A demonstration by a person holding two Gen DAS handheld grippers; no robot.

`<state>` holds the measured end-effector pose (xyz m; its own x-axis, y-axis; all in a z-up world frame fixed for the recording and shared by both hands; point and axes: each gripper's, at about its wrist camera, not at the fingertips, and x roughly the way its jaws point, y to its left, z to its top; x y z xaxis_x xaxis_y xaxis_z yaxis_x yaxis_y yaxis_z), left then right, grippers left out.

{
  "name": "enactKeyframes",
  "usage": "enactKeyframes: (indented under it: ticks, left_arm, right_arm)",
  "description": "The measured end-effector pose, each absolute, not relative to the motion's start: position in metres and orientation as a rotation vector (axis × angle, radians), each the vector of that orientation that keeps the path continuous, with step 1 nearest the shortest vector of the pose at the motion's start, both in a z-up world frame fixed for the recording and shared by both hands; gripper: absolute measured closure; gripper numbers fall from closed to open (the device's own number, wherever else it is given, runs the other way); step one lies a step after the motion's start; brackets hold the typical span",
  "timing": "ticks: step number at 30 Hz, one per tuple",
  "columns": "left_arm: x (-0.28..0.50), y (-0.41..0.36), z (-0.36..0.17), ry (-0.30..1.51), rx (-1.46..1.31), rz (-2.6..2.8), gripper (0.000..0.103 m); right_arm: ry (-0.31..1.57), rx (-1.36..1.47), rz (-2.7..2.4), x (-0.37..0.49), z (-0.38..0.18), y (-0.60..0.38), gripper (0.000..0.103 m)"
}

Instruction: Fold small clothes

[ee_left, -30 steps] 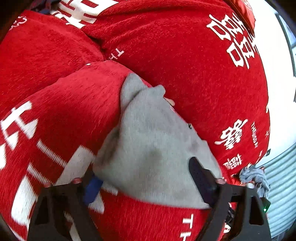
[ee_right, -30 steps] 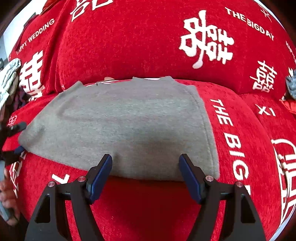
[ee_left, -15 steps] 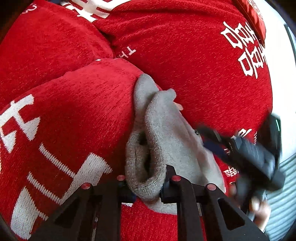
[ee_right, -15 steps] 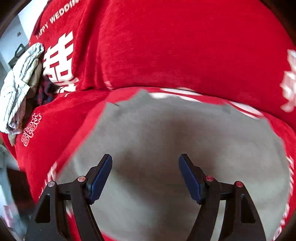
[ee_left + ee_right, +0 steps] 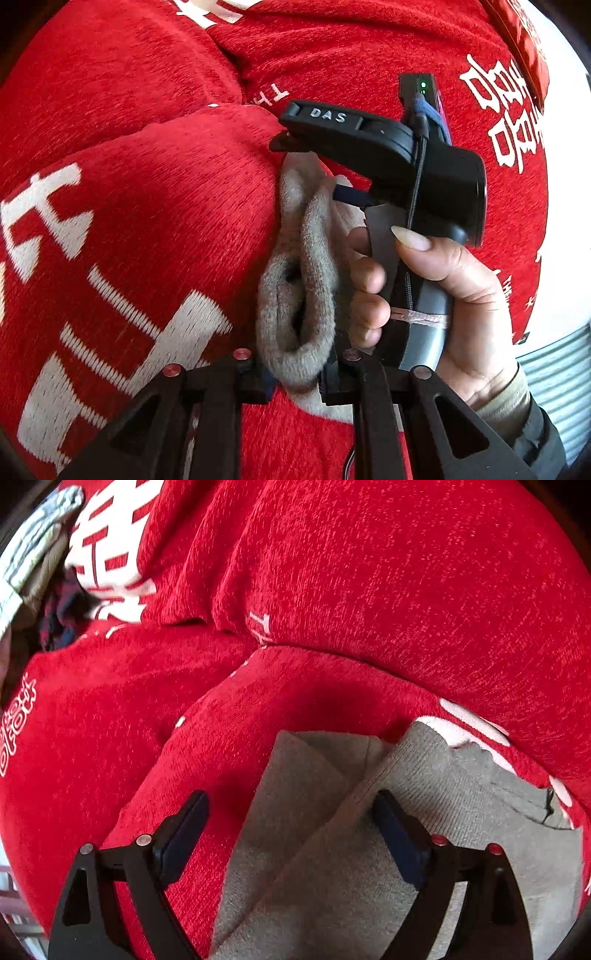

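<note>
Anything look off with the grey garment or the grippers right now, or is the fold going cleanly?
Nothing damaged. The grey garment is bunched into a thick roll where the left gripper pinches it, not a flat edge. The right gripper hangs open over a creased, lifted flap, its jaws having just widened, gripping nothing.

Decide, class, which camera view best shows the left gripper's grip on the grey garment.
The left wrist view: the left gripper is shut on a bunched edge of the grey garment. The right wrist view shows only the spread cloth, not that grip.
</note>
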<state>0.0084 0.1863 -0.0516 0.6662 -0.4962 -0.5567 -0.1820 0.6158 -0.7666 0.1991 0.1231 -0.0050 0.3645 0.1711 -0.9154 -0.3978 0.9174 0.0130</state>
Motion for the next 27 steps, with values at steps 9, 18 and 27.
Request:
enactKeyframes:
  ticks: [9, 18, 27]
  left_arm:
    - [0.003, 0.192, -0.056, 0.827, -0.941, -0.247, 0.085]
    - [0.005, 0.179, -0.043, 0.792, -0.869, -0.287, 0.094]
    - [0.009, 0.16, -0.024, 0.765, -0.699, -0.242, 0.094]
  right_arm:
    - [1.088, -0.406, 0.324, 0.186, -0.012, 0.135, 0.038]
    - [1.049, -0.17, 0.403, 0.193, 0.013, 0.072, 0.081]
    - [1.052, 0.027, 0.451, 0.195, 0.021, 0.031, 0.081]
